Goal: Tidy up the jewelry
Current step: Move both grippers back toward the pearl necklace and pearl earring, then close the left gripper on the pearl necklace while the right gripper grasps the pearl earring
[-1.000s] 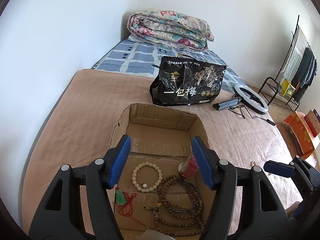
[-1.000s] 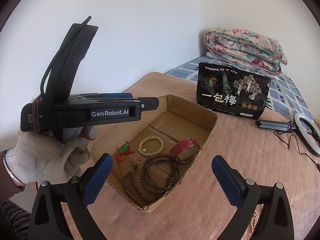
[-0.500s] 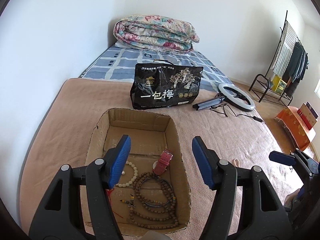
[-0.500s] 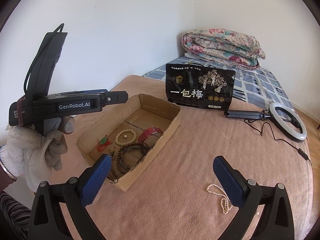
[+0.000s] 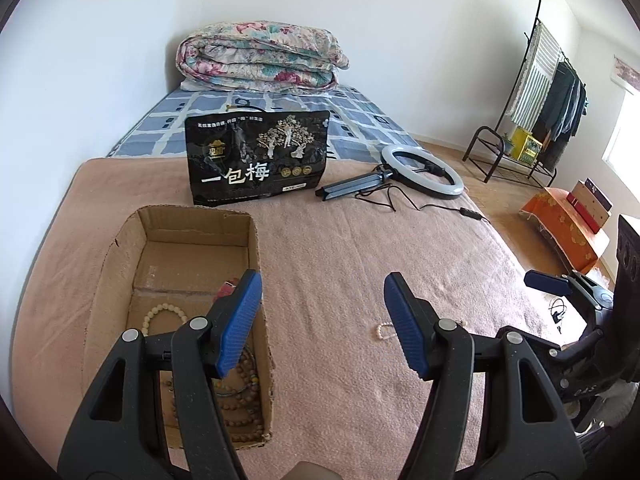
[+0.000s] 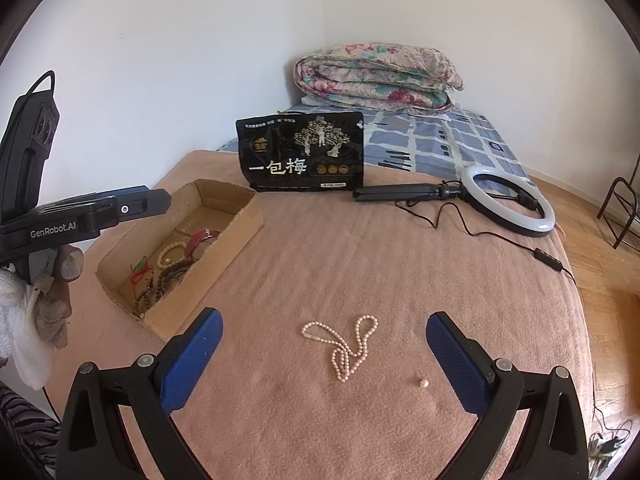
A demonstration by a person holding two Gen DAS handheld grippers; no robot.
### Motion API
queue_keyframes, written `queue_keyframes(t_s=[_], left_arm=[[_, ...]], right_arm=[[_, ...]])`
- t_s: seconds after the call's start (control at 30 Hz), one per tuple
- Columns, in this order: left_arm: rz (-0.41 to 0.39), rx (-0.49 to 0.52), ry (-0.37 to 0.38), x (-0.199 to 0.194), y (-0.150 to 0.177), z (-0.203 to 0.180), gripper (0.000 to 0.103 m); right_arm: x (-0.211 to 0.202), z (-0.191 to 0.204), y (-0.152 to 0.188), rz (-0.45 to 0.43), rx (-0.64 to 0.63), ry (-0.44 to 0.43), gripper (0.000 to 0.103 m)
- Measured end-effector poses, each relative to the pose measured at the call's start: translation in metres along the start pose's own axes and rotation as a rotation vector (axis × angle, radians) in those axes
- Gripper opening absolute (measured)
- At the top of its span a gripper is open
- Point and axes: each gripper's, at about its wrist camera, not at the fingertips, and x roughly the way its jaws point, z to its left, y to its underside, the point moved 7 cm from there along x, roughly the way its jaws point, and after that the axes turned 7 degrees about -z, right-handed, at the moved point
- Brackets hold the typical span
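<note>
We hold both claws wide, empty: right gripper (image 6: 324,354) above pearl necklace (image 6: 344,350) on pink blanket (image 6: 360,248), left gripper (image 5: 322,320) beside cardboard box (image 6: 236,220) with bead bracelets (image 6: 170,276).

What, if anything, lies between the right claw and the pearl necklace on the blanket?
Nothing visible. The pearl necklace lies on bare pink blanket just ahead of the open right claw, roughly centred between its fingers. A small loose pearl piece sits beside it, not in the way.
</note>
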Motion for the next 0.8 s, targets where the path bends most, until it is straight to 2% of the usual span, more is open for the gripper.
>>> queue_keyframes(t_s=[0.17, 0.4, 0.67, 0.8], left_arm=[[0.061, -0.003, 0.03, 0.015, 0.02, -0.025, 0.065], [0.148, 0.009, 0.031, 0.04, 0.055, -0.051, 0.065], [0.196, 0.071, 0.027, 0.062, 0.085, -0.074, 0.065], [0.244, 0.032, 0.091, 0.077, 0.1, -0.083, 0.065]], right_arm=[[0.001, -0.039, 0.019, 0.036, 0.052, 0.044, 0.103], [0.004, -0.084, 0.045, 0.077, 0.132, 0.088, 0.103], [0.016, -0.101, 0.072, 0.11, 0.149, 0.095, 0.102], [0.026, -0.097, 0.083, 0.126, 0.109, 0.088, 0.093]])
